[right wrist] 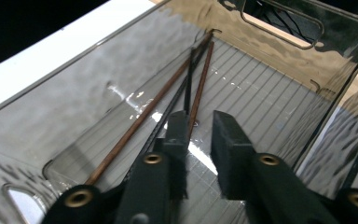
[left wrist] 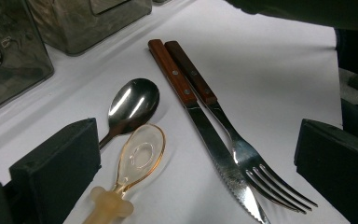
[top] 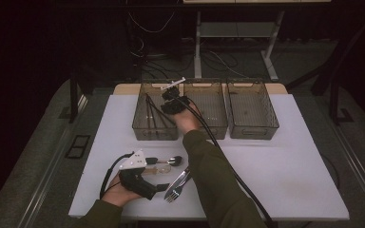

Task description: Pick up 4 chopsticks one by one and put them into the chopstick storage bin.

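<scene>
Three bins are set in a row at the far side of the table [top: 290, 156]: a left bin [top: 140, 126], a middle bin [top: 214, 111] and a right bin [top: 252, 111]. Chopsticks [right wrist: 168, 93] are laid lengthwise in the left bin. Near the table's front edge, a metal spoon [left wrist: 133, 105] and a plastic spoon [left wrist: 140, 156] are placed side by side; to their right a knife [left wrist: 200, 123] and a fork [left wrist: 235, 144] are laid touching.

My high view is dim, with black surroundings; only the white surface [top: 275, 156] reads bright. Closer in, glare streaks the metal spoon [left wrist: 133, 105] and the clear bin [right wrist: 279, 42] walls, while the near black jaws look soft.
</scene>
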{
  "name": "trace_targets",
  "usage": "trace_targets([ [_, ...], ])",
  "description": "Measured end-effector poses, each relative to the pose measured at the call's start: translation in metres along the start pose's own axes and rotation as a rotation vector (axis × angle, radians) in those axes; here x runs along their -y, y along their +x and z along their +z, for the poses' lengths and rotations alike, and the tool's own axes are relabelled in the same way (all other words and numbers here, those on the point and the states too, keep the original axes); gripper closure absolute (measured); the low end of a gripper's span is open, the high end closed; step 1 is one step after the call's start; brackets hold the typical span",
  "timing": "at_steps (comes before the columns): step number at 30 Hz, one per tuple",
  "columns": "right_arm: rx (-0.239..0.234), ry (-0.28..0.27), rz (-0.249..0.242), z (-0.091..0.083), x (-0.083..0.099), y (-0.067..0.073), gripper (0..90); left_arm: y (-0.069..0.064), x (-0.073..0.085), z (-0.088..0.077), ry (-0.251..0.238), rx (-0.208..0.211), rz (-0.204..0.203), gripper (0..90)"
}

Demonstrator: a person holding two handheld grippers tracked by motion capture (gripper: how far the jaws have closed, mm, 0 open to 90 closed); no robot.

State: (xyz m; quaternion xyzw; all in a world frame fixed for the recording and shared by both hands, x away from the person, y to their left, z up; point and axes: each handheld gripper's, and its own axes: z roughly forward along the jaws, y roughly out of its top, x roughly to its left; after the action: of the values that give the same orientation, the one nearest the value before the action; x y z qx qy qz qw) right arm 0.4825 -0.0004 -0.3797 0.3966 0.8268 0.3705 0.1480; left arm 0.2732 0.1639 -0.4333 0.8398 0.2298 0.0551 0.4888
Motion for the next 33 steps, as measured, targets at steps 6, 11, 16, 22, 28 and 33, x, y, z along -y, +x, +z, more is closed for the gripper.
trace_targets([
  [6, -0.039, -0.023, 0.011, -0.015, 0.000, -0.006, 57.9, 0.001, 0.000, 0.000, 0.000, -0.003, 0.006, 0.0],
  [11, -0.097, -0.053, 0.020, -0.034, 0.009, -0.013, 42.5, 0.001, 0.000, 0.000, 0.001, -0.006, 0.006, 0.0],
  [16, -0.145, -0.118, 0.004, -0.055, 0.026, -0.019, 26.5, 0.001, 0.001, 0.001, 0.000, -0.006, -0.004, 0.0],
  [22, -0.033, -0.122, -0.042, -0.078, 0.047, -0.019, 12.6, 0.001, 0.002, 0.001, 0.017, -0.015, 0.004, 0.0],
  [28, -0.086, -0.139, -0.010, -0.102, 0.069, -0.030, 12.6, 0.001, 0.002, 0.002, 0.020, -0.021, -0.007, 0.0],
  [33, -0.110, -0.166, 0.001, -0.120, 0.086, -0.037, 12.7, 0.001, 0.002, 0.002, 0.024, -0.023, -0.007, 0.0],
])
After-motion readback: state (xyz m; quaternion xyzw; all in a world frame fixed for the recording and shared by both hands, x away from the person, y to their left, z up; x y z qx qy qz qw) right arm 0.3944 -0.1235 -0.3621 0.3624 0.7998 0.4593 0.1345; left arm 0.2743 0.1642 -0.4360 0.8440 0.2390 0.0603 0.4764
